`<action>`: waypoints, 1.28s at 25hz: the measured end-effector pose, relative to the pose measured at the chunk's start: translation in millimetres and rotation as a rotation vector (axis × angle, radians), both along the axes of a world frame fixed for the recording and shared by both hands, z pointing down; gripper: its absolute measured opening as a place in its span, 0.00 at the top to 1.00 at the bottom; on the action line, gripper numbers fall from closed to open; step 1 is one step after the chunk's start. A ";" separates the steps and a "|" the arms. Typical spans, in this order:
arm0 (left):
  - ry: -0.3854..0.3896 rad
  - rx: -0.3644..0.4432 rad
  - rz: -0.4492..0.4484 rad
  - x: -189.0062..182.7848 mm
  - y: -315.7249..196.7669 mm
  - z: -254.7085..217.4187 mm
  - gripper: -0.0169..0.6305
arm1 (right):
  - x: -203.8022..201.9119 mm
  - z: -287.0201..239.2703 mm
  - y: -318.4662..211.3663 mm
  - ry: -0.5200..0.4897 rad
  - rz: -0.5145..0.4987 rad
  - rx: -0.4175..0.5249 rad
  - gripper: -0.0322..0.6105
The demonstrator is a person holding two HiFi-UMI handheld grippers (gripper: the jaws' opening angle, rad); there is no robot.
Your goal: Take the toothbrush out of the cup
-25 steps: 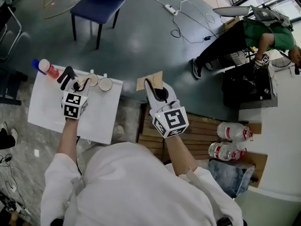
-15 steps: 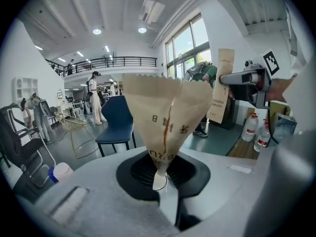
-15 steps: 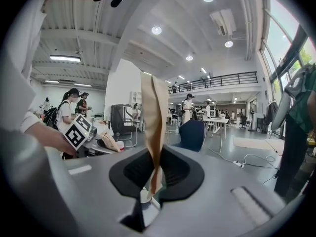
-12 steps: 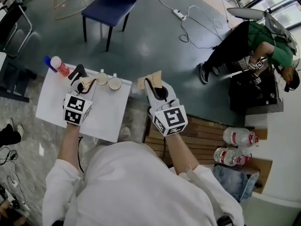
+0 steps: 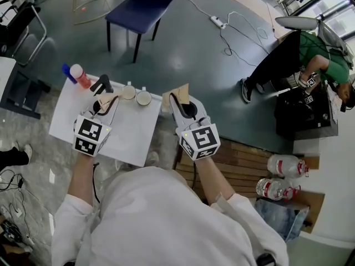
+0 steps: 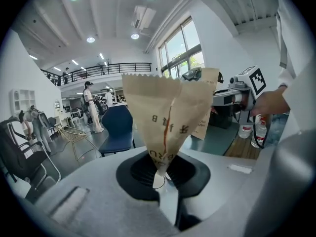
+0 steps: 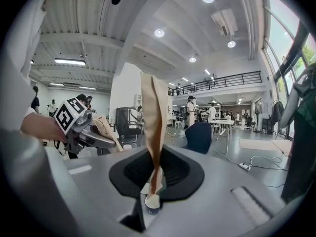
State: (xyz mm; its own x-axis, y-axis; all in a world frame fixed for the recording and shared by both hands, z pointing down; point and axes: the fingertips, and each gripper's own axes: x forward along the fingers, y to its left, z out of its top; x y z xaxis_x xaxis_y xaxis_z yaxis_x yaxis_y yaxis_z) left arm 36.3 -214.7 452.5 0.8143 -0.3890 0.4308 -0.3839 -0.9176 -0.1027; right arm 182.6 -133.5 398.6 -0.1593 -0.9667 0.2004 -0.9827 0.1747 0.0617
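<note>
My left gripper (image 5: 106, 97) is shut on a brown paper-wrapped toothbrush (image 5: 104, 101), held above the white table (image 5: 127, 137) just left of two cups (image 5: 128, 92) (image 5: 143, 97). In the left gripper view that toothbrush packet (image 6: 165, 117) stands upright from the shut left gripper (image 6: 160, 181). My right gripper (image 5: 183, 103) hangs off the table's right edge over the floor, shut on a second paper-wrapped toothbrush (image 5: 178, 91). The right gripper view shows this second packet (image 7: 153, 127) upright, with a white end pinched in the right gripper (image 7: 148, 197).
An orange bottle with a blue cap (image 5: 77, 75) lies at the table's far left corner. A blue chair (image 5: 141, 7) stands beyond the table. A wooden pallet (image 5: 238, 154) with water bottles (image 5: 285, 165) lies at the right. A person in green (image 5: 310, 51) bends over a black case.
My left gripper has risen from the left cup and drawn back to its left, carrying the paper-wrapped toothbrush. The right gripper shifted only slightly, still holding its packet.
</note>
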 end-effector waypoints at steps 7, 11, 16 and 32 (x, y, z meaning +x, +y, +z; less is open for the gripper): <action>0.000 0.022 0.012 -16.1 16.0 -27.3 0.93 | -16.9 -5.3 0.3 0.002 -0.026 0.014 0.90; 0.003 0.015 0.012 -25.0 23.8 -38.6 0.93 | -26.2 -6.6 0.1 -0.001 -0.042 0.017 0.90; 0.019 0.019 0.013 -33.1 32.1 -52.1 0.93 | -35.5 -7.6 0.5 -0.004 -0.055 0.023 0.90; 0.027 0.012 0.011 -51.3 40.4 -69.2 0.93 | -58.0 -13.3 -3.9 -0.004 -0.088 0.040 0.90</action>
